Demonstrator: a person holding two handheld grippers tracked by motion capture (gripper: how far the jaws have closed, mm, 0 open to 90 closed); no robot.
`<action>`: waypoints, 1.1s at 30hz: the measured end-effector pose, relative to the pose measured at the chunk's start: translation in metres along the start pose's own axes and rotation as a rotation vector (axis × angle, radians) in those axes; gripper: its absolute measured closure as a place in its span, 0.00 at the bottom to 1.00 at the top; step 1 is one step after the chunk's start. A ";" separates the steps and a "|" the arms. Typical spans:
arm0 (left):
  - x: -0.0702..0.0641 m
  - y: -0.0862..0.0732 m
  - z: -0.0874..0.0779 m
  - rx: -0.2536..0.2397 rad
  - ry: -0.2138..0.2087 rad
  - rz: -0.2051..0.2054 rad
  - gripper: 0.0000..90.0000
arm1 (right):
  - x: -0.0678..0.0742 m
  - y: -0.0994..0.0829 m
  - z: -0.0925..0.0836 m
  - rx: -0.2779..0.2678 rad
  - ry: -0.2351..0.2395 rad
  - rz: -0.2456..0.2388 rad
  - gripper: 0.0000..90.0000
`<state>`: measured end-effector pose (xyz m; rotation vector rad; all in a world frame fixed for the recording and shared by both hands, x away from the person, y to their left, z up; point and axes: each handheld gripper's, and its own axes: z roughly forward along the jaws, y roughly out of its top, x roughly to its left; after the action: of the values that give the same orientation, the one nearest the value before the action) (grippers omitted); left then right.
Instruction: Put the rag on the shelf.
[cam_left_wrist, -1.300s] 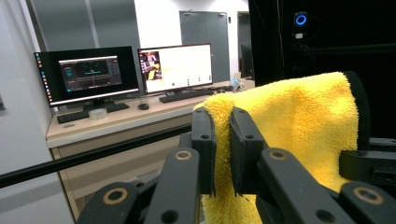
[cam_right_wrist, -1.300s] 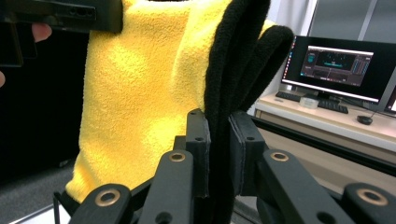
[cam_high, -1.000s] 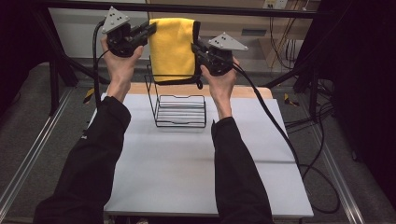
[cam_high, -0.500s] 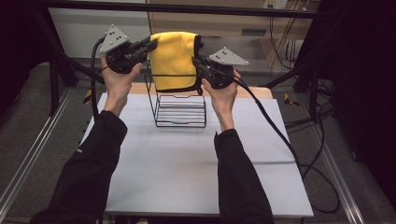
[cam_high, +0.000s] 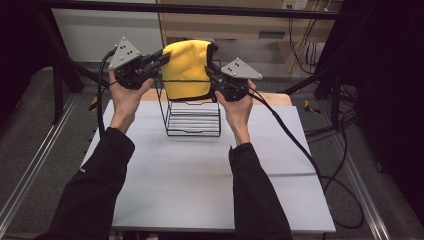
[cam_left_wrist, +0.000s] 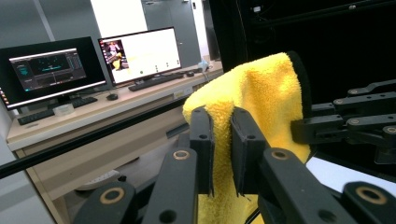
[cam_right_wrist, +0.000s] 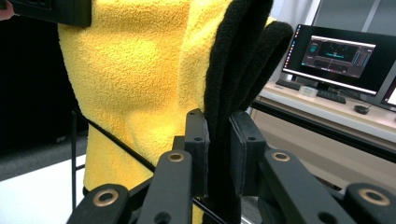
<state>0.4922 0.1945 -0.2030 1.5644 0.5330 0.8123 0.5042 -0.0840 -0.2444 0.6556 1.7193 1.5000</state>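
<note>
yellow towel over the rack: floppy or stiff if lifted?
Likely floppy: the yellow towel drapes and folds over the wire rack. Probably light; both tongs hold it by thin edges. Its fluffy pile looks grippy, not slippery.

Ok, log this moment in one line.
left hand-held gripper: shut on yellow fleece towel | right hand-held gripper: shut on towel | above black wire rack

Looks like a lab setup: monitors (cam_left_wrist: 93, 63) with keyboards on a desk (cam_left_wrist: 100, 109), black frame (cam_high: 200, 8), cables (cam_high: 320, 130) everywhere.
</note>
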 end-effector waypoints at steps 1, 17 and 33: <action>0.000 -0.002 -0.001 -0.005 -0.001 -0.006 0.89 | 0.000 0.000 0.000 0.000 -0.001 -0.001 0.88; -0.021 -0.021 -0.011 0.073 -0.058 0.045 0.89 | 0.001 -0.007 -0.005 0.021 -0.002 0.008 0.86; -0.035 -0.043 -0.013 0.126 -0.067 0.049 0.89 | 0.000 -0.005 -0.017 0.067 0.037 0.046 0.76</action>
<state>0.4649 0.1843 -0.2514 1.7198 0.5070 0.7727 0.4911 -0.0950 -0.2484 0.7107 1.8009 1.4999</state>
